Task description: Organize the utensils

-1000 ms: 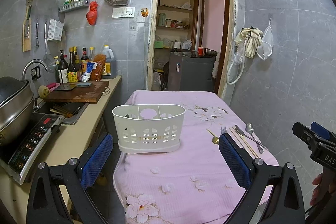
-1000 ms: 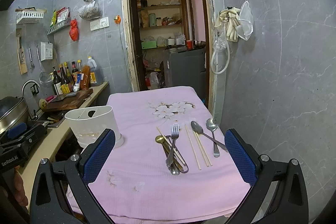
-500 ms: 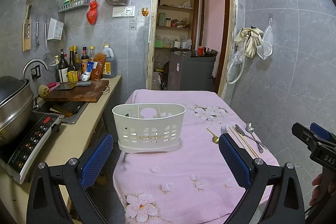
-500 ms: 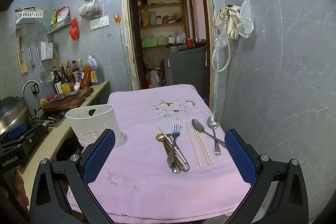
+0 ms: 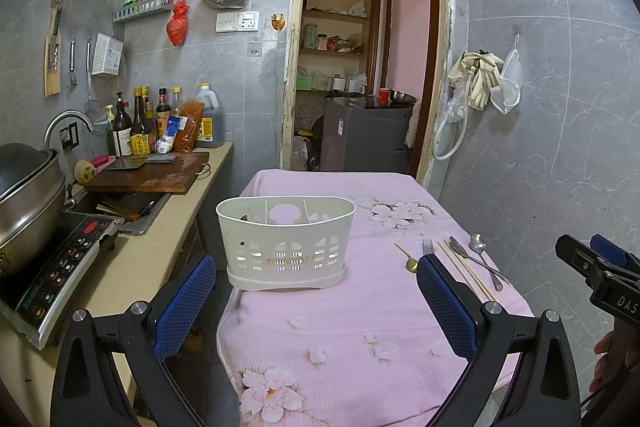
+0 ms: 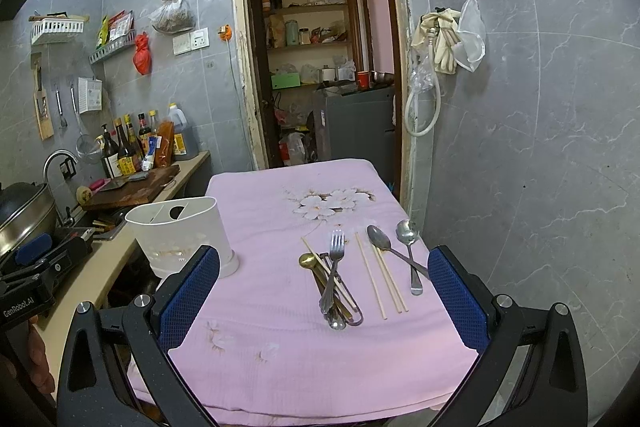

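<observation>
Cutlery lies ahead of the right gripper [image 6: 324,301], jaws spread wide and empty: a steel fork [image 6: 334,267] crossing a gold spoon [image 6: 310,261], chopsticks [image 6: 380,273] and two steel spoons [image 6: 400,253], handles running toward that gripper. All sit right of the white caddy [image 5: 286,241] (three compartments, seemingly empty). The left gripper [image 5: 316,301], also spread, faces the caddy; the right is nearer the utensils.
</observation>
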Motion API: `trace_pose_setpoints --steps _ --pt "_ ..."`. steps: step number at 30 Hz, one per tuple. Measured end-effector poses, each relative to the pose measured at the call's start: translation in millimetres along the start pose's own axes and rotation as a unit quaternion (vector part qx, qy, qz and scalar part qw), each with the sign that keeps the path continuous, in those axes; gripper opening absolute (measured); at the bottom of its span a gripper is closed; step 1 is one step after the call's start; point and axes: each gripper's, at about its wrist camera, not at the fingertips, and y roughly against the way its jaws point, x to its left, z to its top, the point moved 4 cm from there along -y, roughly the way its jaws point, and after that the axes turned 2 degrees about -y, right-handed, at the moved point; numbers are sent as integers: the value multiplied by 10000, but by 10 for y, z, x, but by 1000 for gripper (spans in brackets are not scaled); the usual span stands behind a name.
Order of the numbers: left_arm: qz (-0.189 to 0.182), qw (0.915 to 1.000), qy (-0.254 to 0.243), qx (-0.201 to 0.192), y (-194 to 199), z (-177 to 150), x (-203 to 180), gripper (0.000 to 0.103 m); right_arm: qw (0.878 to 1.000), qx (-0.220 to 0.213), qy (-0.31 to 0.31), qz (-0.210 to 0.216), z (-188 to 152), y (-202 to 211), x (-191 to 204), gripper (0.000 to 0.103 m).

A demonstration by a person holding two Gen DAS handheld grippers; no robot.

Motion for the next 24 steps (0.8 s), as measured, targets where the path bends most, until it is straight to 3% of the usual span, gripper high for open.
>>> trace_pose_setpoints --steps 24 --pt "19 10000 7 16 -28 -41 34 101 10000 37 -21 10 -58 -23 52 102"
